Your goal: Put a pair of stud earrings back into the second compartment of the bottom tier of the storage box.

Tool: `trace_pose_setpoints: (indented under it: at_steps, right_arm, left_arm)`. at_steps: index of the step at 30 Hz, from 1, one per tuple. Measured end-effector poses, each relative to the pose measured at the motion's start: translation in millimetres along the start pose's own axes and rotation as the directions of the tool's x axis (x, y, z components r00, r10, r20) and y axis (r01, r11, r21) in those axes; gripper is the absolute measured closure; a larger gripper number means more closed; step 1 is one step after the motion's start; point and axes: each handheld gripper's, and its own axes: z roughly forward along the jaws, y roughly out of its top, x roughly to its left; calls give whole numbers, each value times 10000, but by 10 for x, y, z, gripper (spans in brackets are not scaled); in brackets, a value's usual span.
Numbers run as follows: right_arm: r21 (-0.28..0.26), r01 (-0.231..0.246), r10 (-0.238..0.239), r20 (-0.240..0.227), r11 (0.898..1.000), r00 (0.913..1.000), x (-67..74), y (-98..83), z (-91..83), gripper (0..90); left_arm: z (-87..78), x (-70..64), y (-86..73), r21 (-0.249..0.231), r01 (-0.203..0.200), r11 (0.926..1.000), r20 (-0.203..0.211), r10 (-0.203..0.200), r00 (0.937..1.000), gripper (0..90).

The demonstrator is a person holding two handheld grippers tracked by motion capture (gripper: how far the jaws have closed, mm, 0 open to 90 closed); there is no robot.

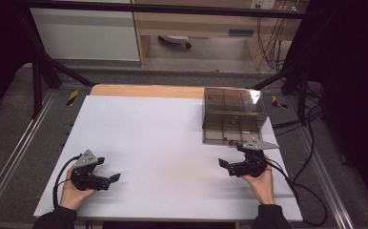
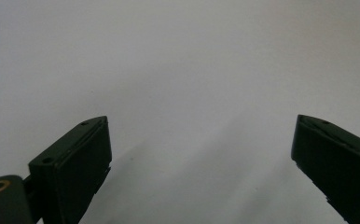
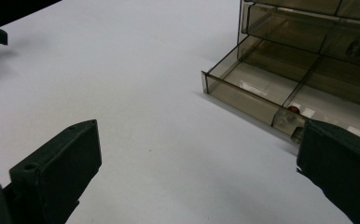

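Observation:
A smoky see-through drawer cabinet (image 1: 233, 110) stands at the back right of the white board (image 1: 158, 133). Its lowest drawer (image 3: 262, 88) is pulled out, with a small red-topped item (image 3: 294, 110) in its front compartment. Just in front of that drawer, a hand holds my right gripper (image 1: 232, 155) low over the board, jaws wide apart and nothing between them (image 3: 201, 123). My left gripper (image 1: 109, 168) rests in the other hand near the front left of the board. It is open too, over bare white surface (image 2: 201, 119).
A strip of wooden tabletop (image 1: 144, 90) shows behind the board. Black frame bars (image 1: 44, 71) rise at both back corners. Cables (image 1: 311, 157) trail along the right side. A metal rail (image 1: 10, 152) runs down the left.

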Motion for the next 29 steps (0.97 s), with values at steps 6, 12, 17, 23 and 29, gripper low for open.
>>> trace_pose_setpoints:
  at_steps: [6, 12, 17, 23, 29]
  right_arm:
    - [28, -65, 65, -40, 10000, 10000, -44, -148, -49, 7]
    - [-24, -225, 225, -184, 9997, 9996, -109, -276, -121, 7]
    - [-85, -346, 345, -190, 9994, 9992, -142, -347, -166, 7]
    - [69, -415, 417, -210, 9991, 9989, -172, -421, -190, 7]
    - [57, -393, 394, -219, 9992, 9990, -183, -442, -206, 7]
  left_arm:
    - [1, -3, 0, 14, -3, 10000, 8, 3, 10000, 45]
    - [2, -7, 0, 22, -11, 10000, 19, 11, 10000, 45]
    - [3, -12, 0, 32, -24, 10000, 28, 24, 10000, 45]
    - [1, -21, 2, 19, -63, 10000, 43, 63, 10000, 45]
    - [3, -31, 6, 38, -86, 10000, 46, 86, 10000, 45]
